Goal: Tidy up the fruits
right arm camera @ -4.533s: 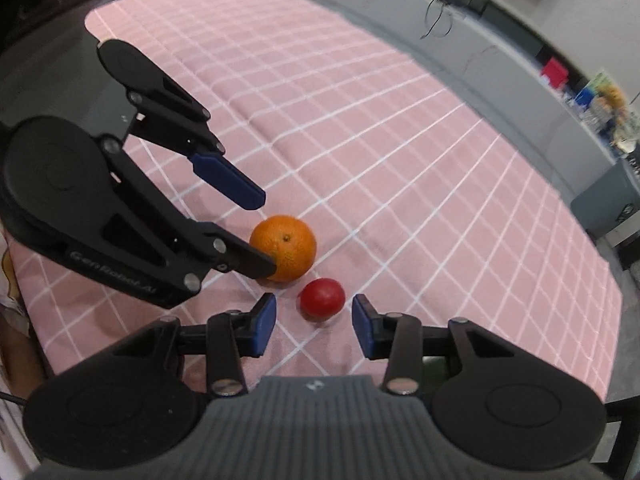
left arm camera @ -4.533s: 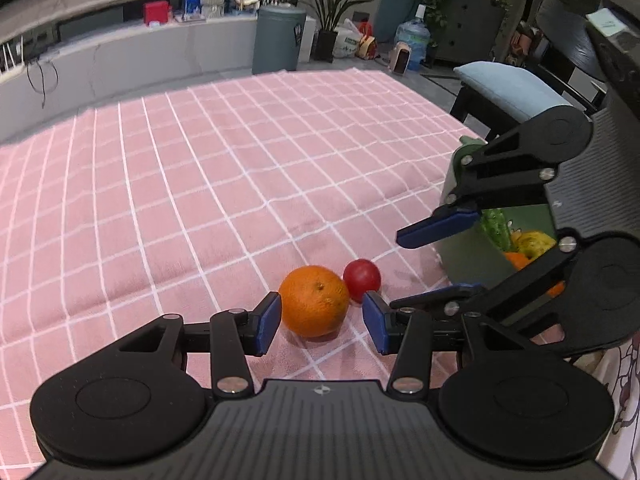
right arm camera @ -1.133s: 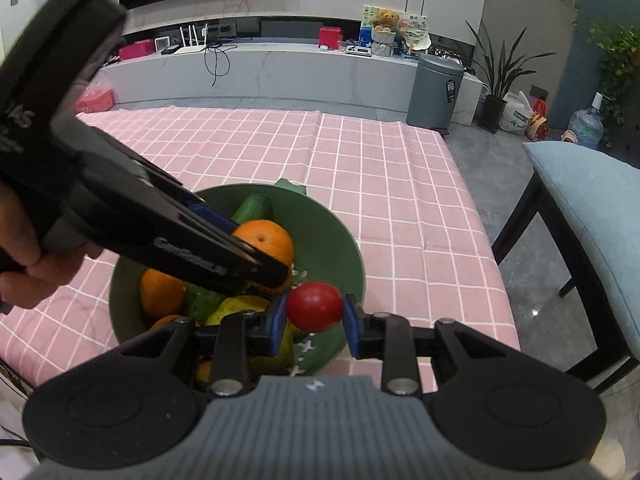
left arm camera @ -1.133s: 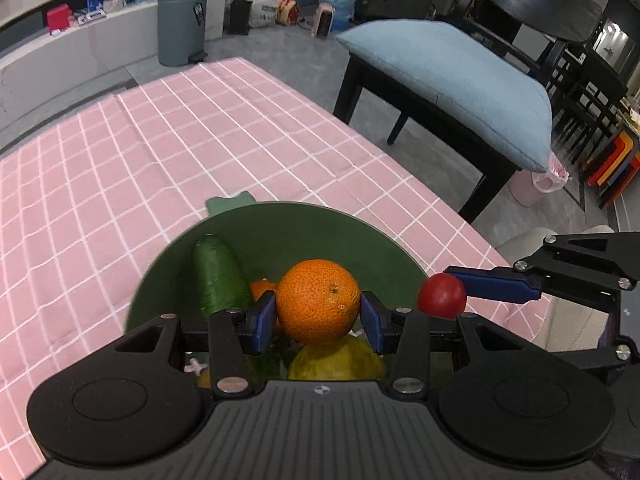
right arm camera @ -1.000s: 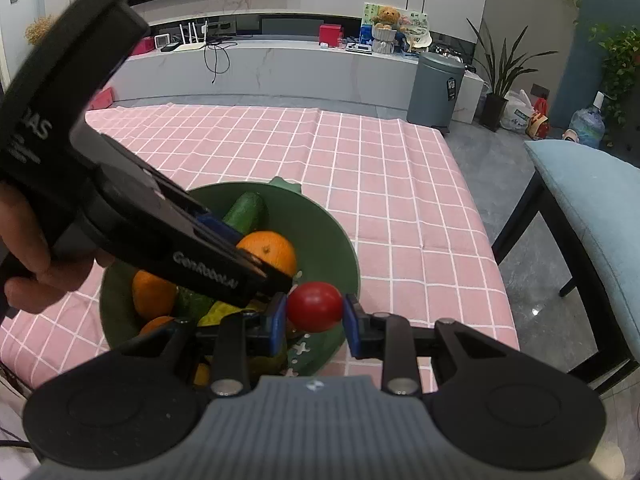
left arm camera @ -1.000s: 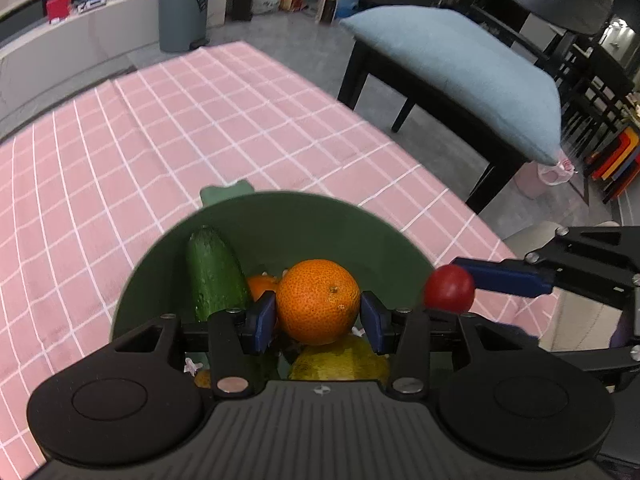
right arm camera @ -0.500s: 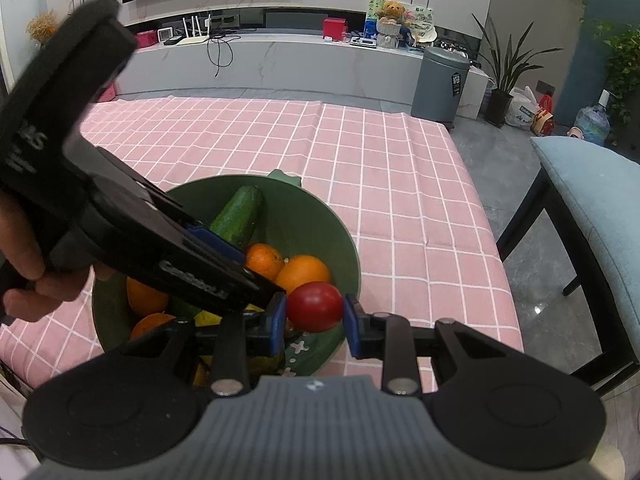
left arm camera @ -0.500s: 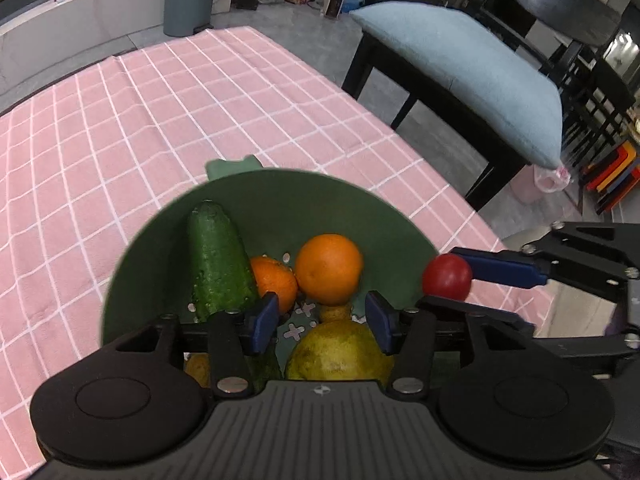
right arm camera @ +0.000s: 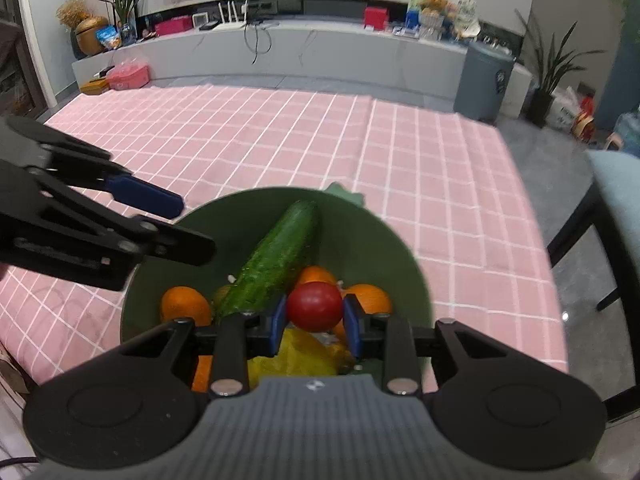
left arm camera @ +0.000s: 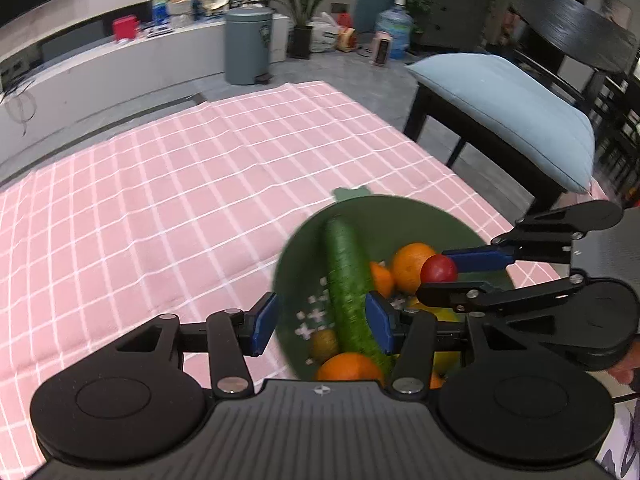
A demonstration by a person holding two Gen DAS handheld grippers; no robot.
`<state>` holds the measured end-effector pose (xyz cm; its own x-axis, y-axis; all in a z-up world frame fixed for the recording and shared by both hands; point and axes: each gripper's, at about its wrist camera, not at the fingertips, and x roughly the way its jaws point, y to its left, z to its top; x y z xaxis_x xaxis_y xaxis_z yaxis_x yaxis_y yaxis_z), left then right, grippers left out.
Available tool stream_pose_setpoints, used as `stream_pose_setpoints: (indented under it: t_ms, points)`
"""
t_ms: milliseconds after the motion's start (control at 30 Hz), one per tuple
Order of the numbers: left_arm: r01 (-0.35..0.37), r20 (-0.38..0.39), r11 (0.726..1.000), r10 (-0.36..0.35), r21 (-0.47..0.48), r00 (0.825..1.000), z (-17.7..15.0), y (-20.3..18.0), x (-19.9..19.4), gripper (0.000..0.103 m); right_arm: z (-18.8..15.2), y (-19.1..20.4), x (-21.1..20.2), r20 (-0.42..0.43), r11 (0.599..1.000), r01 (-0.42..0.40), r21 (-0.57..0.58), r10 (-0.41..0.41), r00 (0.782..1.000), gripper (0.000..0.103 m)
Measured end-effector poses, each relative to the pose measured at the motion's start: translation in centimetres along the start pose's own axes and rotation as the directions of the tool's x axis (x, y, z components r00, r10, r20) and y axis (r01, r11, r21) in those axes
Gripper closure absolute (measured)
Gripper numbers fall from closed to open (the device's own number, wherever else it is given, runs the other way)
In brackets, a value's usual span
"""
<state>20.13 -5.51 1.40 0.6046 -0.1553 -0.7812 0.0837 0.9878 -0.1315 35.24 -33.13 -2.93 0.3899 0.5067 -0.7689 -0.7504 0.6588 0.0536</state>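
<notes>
A green bowl (right arm camera: pixel 360 216) (left arm camera: pixel 436 216) on the pink checked cloth holds a cucumber (right arm camera: pixel 276 256) (left arm camera: pixel 346 276), several oranges (right arm camera: pixel 185 304) (left arm camera: pixel 412 266) and a yellow fruit (right arm camera: pixel 304 354). My right gripper (right arm camera: pixel 315 320) is shut on a small red tomato (right arm camera: pixel 315 306) (left arm camera: pixel 439 269) and hangs over the bowl's near side. My left gripper (left arm camera: pixel 322 322) is open and holds nothing; it stands over the bowl's left rim. In the right wrist view the left gripper's blue pad (right arm camera: pixel 144 196) shows at the left, beside the bowl.
The pink checked tablecloth (left arm camera: pixel 168 200) stretches left and far from the bowl. A black chair with a blue cushion (left arm camera: pixel 508 112) stands past the table's right edge. A grey bin (right arm camera: pixel 484 80) and a low white shelf (right arm camera: pixel 280 52) lie beyond the table.
My left gripper has let the orange fall into the bowl and drawn away to the left, open. My right gripper has carried the tomato further in over the bowl.
</notes>
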Motion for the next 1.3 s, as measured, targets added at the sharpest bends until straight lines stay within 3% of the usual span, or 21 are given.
stream_pose_setpoints:
  t_ms: [567, 700, 867, 1000, 1100, 1300]
  points:
    - [0.017, -0.021, 0.998, -0.018, -0.053, 1.0, -1.8, 1.4, -0.9, 0.044, 0.1, 0.0, 3.4, -0.058, 0.999, -0.012, 0.04, 0.014, 0.998, 0.075]
    - [0.01, -0.013, 0.999, -0.011, -0.045, 1.0, -2.0, 1.2, -2.0, 0.044, 0.3, 0.2, 2.7, -0.037, 0.999, -0.005, 0.047, 0.006, 0.999, 0.056]
    - [0.003, 0.028, 1.0, -0.003, -0.003, 1.0, -2.2, 0.6, -4.8, 0.042, 0.9, 0.5, -0.2, 0.036, 0.997, 0.017, 0.071, -0.02, 0.999, 0.051]
    - [-0.029, 0.108, 0.999, 0.026, 0.026, 0.994, -2.8, 0.0, -8.1, 0.032, 1.1, 0.8, -4.1, 0.14, 0.989, 0.027, 0.143, -0.047, 0.989, 0.039]
    - [-0.069, 0.162, 0.997, 0.063, 0.035, 0.985, -3.5, -0.5, -10.4, 0.031, 0.8, 1.1, -7.3, 0.219, 0.979, 0.024, 0.202, -0.069, 0.973, 0.03]
    - [-0.158, 0.288, 0.987, 0.139, 0.044, 0.948, -5.4, -1.9, -14.5, 0.022, -1.8, 3.0, -12.8, 0.343, 0.951, 0.041, 0.307, -0.151, 0.927, 0.016]
